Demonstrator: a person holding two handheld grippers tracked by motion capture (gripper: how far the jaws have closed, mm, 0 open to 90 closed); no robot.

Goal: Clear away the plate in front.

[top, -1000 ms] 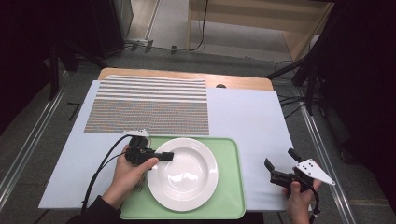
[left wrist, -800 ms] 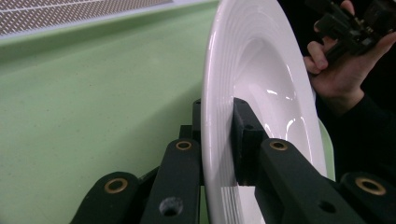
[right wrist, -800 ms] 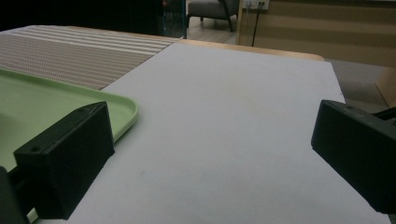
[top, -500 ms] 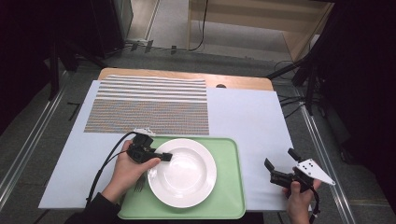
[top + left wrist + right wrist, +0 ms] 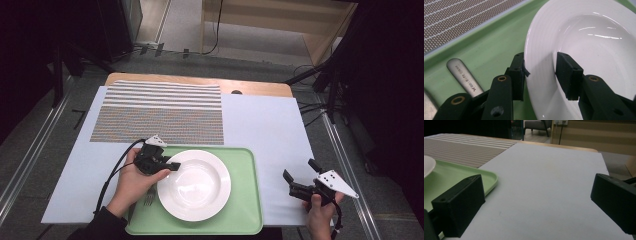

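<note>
Where the left forearm enters from 6 o'clock in the high view, noted angled up toward 1 o'clock, left hand (image 5: 134, 179) wrapped around the left gripper (image 5: 172, 166), cable looping back off its rear toward 7 o'clock. Jaws pointed toward 3 o'clock and clenched on the rim of the white plate (image 5: 194, 184) at the plate's 10 o'clock edge. Confirmed in the left gripper view: one pad under the rim's outer side, the other pressed on the inner slope, plate (image 5: 584, 50) rim pinched between them. Plate seen tilted in that view; whether lifted clear of the tray cannot be told.

Plate located on the green tray (image 5: 245, 210), left of tray centre. Tray seated at the near edge of the bench (image 5: 265, 125), on its pale blue cover. Fork (image 5: 148, 199) lying on the tray at the plate's 8 o'clock, partly under the left hand. Metal cutlery handle (image 5: 464, 76) visible on the tray floor just beside the lower jaw, not touched.

Striped placemat (image 5: 160, 112) laid at 12 o'clock of the tray, apart from the plate.

Right hand (image 5: 320, 210) held low at the bench's 4 o'clock corner, well apart from the tray, right gripper (image 5: 295, 181) aimed toward 10 o'clock. Jaws released, spread wide, nothing between them; bare cover and tray corner (image 5: 461, 180) ahead in the right gripper view.
</note>
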